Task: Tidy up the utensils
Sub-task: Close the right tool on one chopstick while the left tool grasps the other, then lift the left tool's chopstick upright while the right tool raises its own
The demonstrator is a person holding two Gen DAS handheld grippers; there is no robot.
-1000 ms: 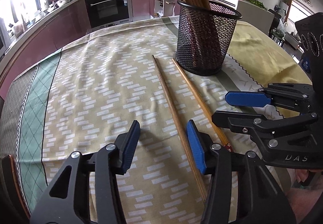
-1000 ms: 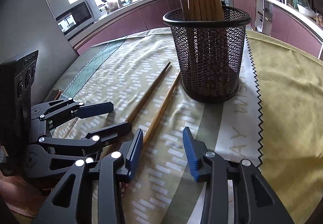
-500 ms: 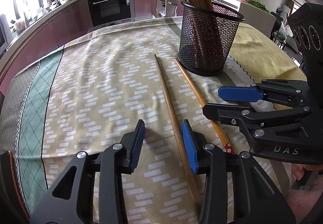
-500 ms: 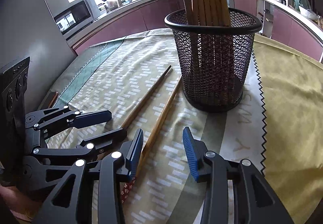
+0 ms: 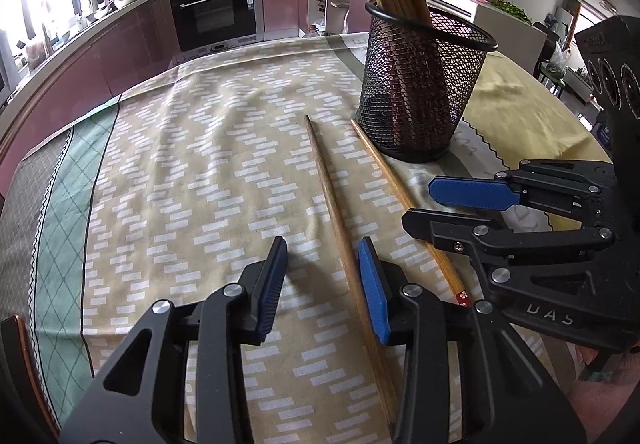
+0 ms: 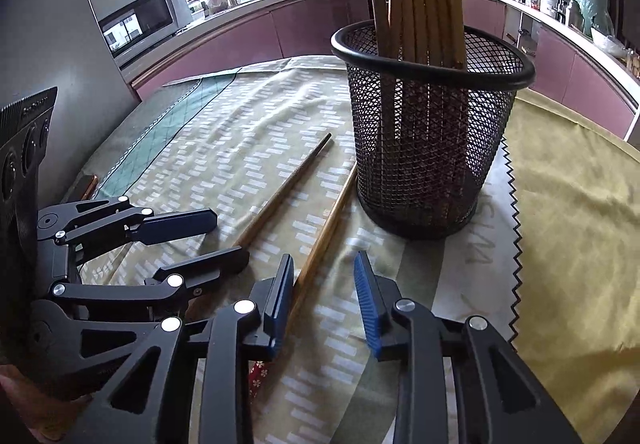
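Ahead of both tools, most chopsticks (image 6: 416,3) are already standing in the mesh holder (image 6: 432,147); two loose chopsticks (image 5: 340,228) are still lying on the tabletop (image 5: 180,183), being straddled by the open, empty left tool (image 5: 324,276) and right tool (image 6: 324,298).

Two chopsticks (image 5: 336,203) left of holder (image 5: 416,91)

Two wooden chopsticks (image 5: 335,199) lie beside mesh holder (image 5: 420,91).

Black fingers (image 5: 276,276) with blue pads, silver screws
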